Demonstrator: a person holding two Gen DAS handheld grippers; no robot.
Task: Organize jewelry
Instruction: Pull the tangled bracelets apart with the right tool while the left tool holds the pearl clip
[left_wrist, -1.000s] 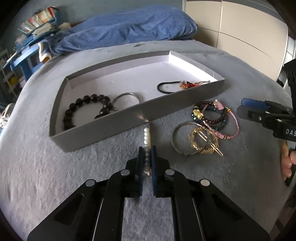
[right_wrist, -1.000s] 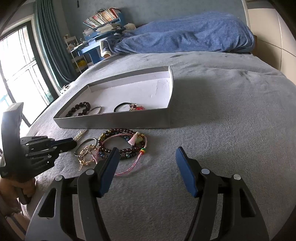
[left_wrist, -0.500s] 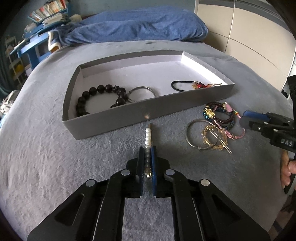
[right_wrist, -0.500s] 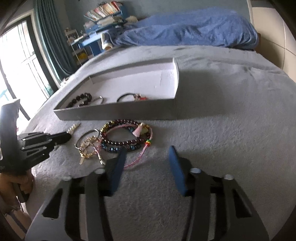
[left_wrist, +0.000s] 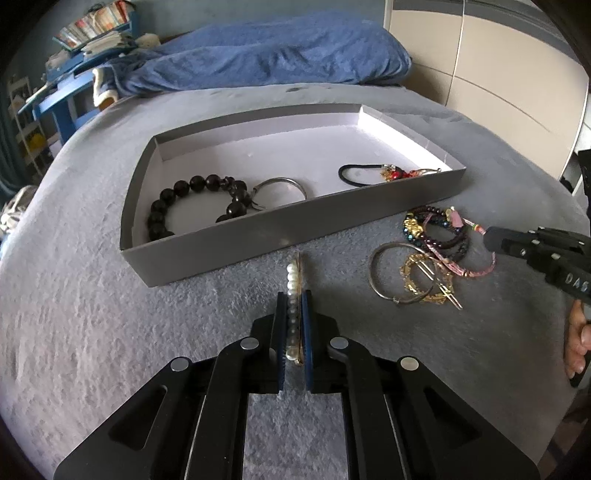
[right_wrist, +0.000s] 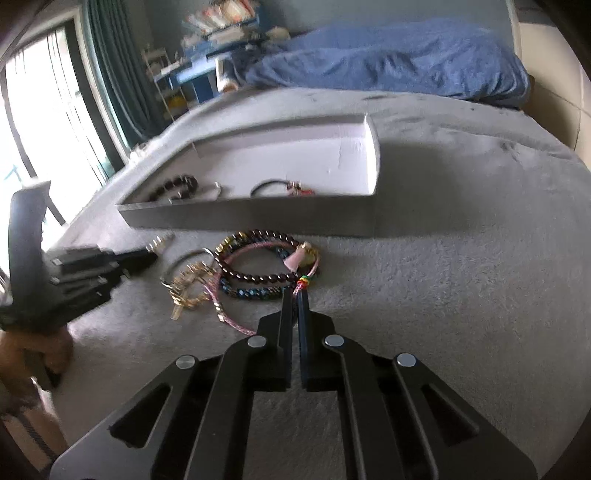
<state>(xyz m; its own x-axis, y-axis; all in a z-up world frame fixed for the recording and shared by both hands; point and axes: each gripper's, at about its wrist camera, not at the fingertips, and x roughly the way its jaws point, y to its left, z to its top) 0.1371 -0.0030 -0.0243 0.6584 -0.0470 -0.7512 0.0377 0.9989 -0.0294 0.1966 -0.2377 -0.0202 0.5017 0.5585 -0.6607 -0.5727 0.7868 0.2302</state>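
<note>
My left gripper (left_wrist: 294, 295) is shut on a pearl hair clip (left_wrist: 292, 275) and holds it just in front of the grey tray (left_wrist: 258, 236). The tray holds a black bead bracelet (left_wrist: 192, 201), a silver ring bangle (left_wrist: 282, 186) and a black hair tie with a red charm (left_wrist: 373, 171). A pile of bracelets (right_wrist: 258, 266) lies on the bed in front of the tray: dark beads, a pink cord (right_wrist: 229, 291) and gold pieces (right_wrist: 184, 284). My right gripper (right_wrist: 294, 295) is shut at the pink cord's coloured end; whether it grips the cord is unclear.
The tray and jewelry rest on a grey bedspread (right_wrist: 461, 295). A blue duvet (left_wrist: 266, 59) lies at the bed's far end. A blue shelf with books (left_wrist: 85, 40) and a window with dark curtains (right_wrist: 55, 103) stand to the left.
My right gripper has closed from wide open to shut and moved forward to the pile's pink cord. My left gripper has lifted slightly with the pearl clip still in it.
</note>
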